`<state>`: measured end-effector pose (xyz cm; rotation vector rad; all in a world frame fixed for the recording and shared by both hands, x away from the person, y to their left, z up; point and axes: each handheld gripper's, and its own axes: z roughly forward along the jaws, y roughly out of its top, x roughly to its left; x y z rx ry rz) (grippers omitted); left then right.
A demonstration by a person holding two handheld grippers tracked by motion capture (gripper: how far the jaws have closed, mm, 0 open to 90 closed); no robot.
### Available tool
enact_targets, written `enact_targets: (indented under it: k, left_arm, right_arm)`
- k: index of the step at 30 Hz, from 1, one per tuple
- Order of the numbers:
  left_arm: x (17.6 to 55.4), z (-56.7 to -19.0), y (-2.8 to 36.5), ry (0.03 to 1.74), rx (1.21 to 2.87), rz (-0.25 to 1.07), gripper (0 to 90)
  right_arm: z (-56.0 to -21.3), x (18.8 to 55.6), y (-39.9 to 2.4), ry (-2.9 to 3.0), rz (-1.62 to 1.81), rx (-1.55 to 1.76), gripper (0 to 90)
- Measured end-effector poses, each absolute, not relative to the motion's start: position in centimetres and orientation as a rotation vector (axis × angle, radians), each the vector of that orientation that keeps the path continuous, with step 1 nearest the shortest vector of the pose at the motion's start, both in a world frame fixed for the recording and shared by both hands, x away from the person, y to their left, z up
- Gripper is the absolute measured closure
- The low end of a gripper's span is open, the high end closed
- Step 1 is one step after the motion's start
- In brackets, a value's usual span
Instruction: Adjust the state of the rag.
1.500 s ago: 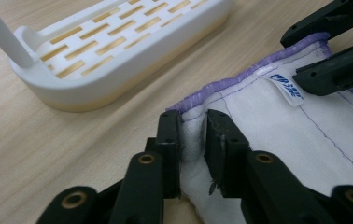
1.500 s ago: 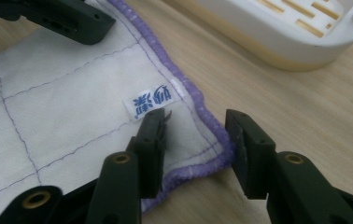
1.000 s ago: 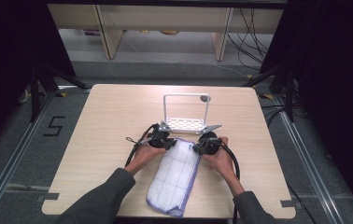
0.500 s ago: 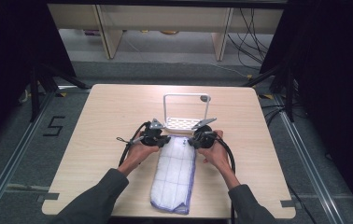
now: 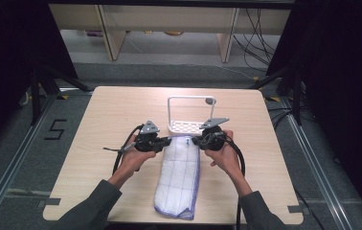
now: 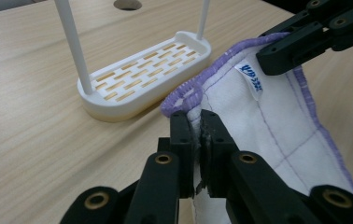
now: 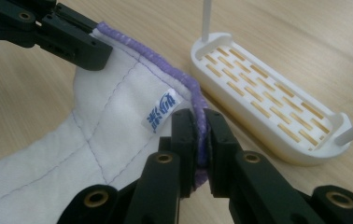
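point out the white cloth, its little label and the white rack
white cloth [image 5: 178, 175], high view, middle of the folded body
label [image 6: 250, 80], left gripper view, the blue-printed tag near the purple hem
white rack [image 7: 263, 108], right gripper view, its slotted base

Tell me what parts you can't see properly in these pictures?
- The words on the small label of the cloth: too blurred to read in both gripper views.
- The cloth's pinched corners: hidden between the shut jaws of the left gripper and the right gripper.
- The top of the white rack: its posts are cut off by the upper edge in both gripper views.
- The cloth's near end: folded under itself in the high view.
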<state>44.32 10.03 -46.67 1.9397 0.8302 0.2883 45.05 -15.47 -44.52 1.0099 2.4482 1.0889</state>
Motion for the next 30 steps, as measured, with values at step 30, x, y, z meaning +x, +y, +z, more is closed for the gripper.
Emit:
enact_targets:
  k: [30]
  left_arm:
    - [43.6, -43.1, 10.3, 0.763, 1.874, 0.298, 84.1]
  right_arm:
    - [-41.2, 44.0, -16.4, 2.395, 1.165, 0.922, 83.6]
